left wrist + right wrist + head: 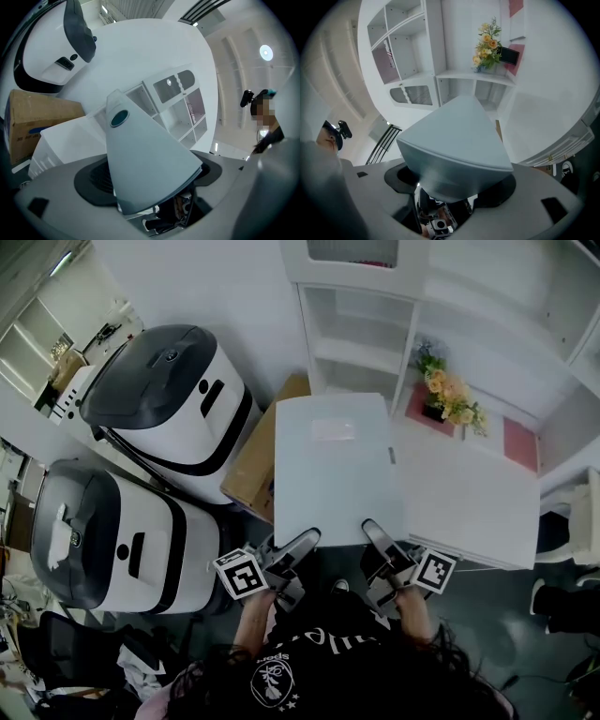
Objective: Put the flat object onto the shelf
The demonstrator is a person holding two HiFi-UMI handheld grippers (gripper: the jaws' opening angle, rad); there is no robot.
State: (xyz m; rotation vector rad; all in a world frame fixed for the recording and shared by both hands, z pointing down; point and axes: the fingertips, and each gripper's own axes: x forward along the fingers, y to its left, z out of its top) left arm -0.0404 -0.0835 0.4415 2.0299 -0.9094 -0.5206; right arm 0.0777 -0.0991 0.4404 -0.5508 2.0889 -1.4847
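The left tongs (pixel 296 547) are squeezing the near edge of the flat board (pixel 336 463). The right tongs (pixel 378 536) are squeezing the same edge, a bit further right. Both are biting tight on it. The board is thin and pale grey. It is hanging in the air over the white table (pixel 469 507), and its far end is pointing at the white shelf (pixel 361 338). It is not lying on the shelf yet.

At the far left, a big white and black machine (pixel 173 395) is standing on the floor. A second machine (pixel 103 540) is standing just in front of it. A brown box (pixel 255 463) is sitting between the machines and the table. The board is filling the middle. To its right, yellow flowers (pixel 448 395) are standing on a pink mat (pixel 417 413) on the table, just beside the shelf. A pink square (pixel 520 443) is lying further right.

The board is hiding a lot. In the head view it is covering one side of the box and much of the table. In both gripper views it is filling the middle and covering the tips of the tongs. A dark oval spot (pixel 119 118) is showing on the board in the left gripper view, but it is hard to tell what it is. A person (pixel 265 126) is showing at the right edge there, mostly cut off.
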